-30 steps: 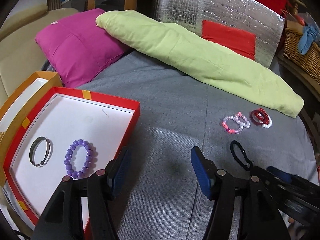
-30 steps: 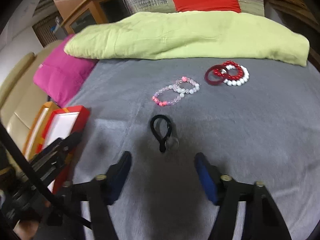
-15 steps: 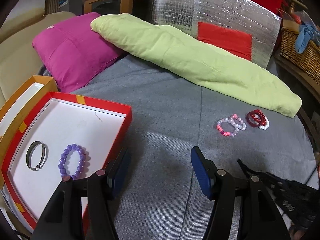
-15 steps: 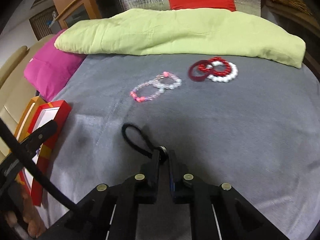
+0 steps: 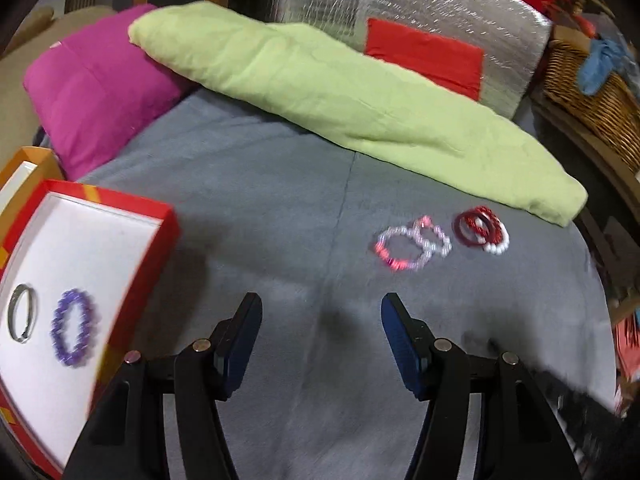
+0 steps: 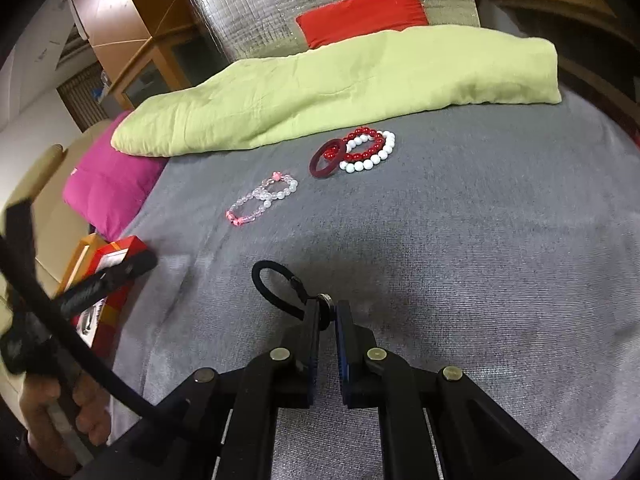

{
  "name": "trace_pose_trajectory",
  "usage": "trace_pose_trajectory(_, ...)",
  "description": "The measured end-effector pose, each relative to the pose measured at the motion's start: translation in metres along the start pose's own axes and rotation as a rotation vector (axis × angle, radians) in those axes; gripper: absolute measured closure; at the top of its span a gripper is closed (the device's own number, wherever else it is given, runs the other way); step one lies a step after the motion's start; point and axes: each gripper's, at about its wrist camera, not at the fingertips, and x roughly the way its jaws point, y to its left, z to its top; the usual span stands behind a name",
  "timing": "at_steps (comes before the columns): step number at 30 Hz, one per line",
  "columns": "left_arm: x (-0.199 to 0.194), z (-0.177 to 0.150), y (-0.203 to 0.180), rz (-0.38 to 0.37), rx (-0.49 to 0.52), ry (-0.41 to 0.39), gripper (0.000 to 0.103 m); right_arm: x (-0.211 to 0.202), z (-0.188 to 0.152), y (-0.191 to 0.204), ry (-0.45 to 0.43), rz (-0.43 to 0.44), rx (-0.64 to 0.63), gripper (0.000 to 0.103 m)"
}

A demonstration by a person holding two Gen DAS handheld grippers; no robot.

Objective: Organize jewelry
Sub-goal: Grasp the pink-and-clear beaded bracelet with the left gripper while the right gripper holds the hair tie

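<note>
Right claw (image 6: pixel 328 314) clamped on metal end of black cord bracelet (image 6: pixel 276 284), loop resting on grey bed (image 6: pixel 480 260). Judged light, limp, dangles; metal end firmest hold. Left claw (image 5: pixel 320 344) open, empty.

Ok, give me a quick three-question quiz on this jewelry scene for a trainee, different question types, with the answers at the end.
1. True or false: the right hand-held gripper is shut on the black cord bracelet.
2. How many pieces lie in the red box?
3. The left hand-held gripper is: A open and empty, B shut on the purple bracelet, C gripping the green pillow.

Key: 1 true; 2 two, the purple bracelet and a metal bangle; 3 A.
</note>
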Motion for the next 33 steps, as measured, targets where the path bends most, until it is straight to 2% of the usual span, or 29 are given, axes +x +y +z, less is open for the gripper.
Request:
trace_pose_trajectory(2, 0.016, 0.012, -0.016, 0.035, 0.003, 0.043, 0.040, -0.004, 0.001, -0.001, -0.007, 0.019, 0.003, 0.094)
trace_pose_trajectory(6, 0.043, 0.030, -0.052, 0.099, 0.071, 0.059, 0.042, -0.009, 0.004, -0.001, -0.030, 0.024, -0.005, 0.094)
trace_pose_trajectory(8, 0.062, 0.035, -0.062, 0.126, 0.091, 0.092, 0.053, -0.008, 0.005, -0.004, -0.029, 0.036, 0.010, 0.094)
trace_pose_trajectory(10, 0.077, 0.039, -0.061, 0.134, 0.077, 0.129, 0.085, -0.009, 0.007, -0.006, -0.032, 0.041, 0.017, 0.095)
trace_pose_trajectory(11, 0.084, 0.038, -0.060, 0.115, 0.063, 0.159, 0.093, -0.010, 0.007, -0.007, -0.035, 0.044, 0.018, 0.095)
trace_pose_trajectory(13, 0.079, 0.037, -0.062, 0.104, 0.078, 0.144, 0.102, -0.011, 0.009, -0.009, -0.038, 0.049, 0.022, 0.095)
trace_pose_trajectory(15, 0.069, 0.032, -0.063, 0.063, 0.087, 0.128, 0.103, -0.009, 0.011, -0.013, -0.037, 0.057, 0.038, 0.095)
trace_pose_trajectory(19, 0.034, 0.016, -0.055, -0.004, 0.066, 0.076, 0.103, -0.010, 0.014, -0.016, -0.042, 0.068, 0.057, 0.095)
trace_pose_trajectory(22, 0.012, 0.003, -0.049, -0.015, 0.076, 0.041, 0.103, -0.013, 0.014, -0.016, -0.051, 0.068, 0.059, 0.095)
trace_pose_trajectory(28, 0.024, 0.019, -0.040, -0.066, 0.027, 0.093, 0.101, -0.012, 0.010, -0.012, -0.047, 0.058, 0.059, 0.095)
trace_pose_trajectory(29, 0.028, 0.023, -0.042, -0.065, 0.027, 0.094, 0.097, -0.012, 0.010, -0.012, -0.049, 0.056, 0.060, 0.095)
trace_pose_trajectory(31, 0.037, 0.032, -0.050, -0.036, 0.046, 0.091, 0.059, -0.011, 0.011, -0.013, -0.050, 0.053, 0.058, 0.095)
trace_pose_trajectory(33, 0.045, 0.038, -0.058, -0.007, 0.065, 0.076, 0.051, -0.010, 0.011, -0.015, -0.046, 0.056, 0.065, 0.095)
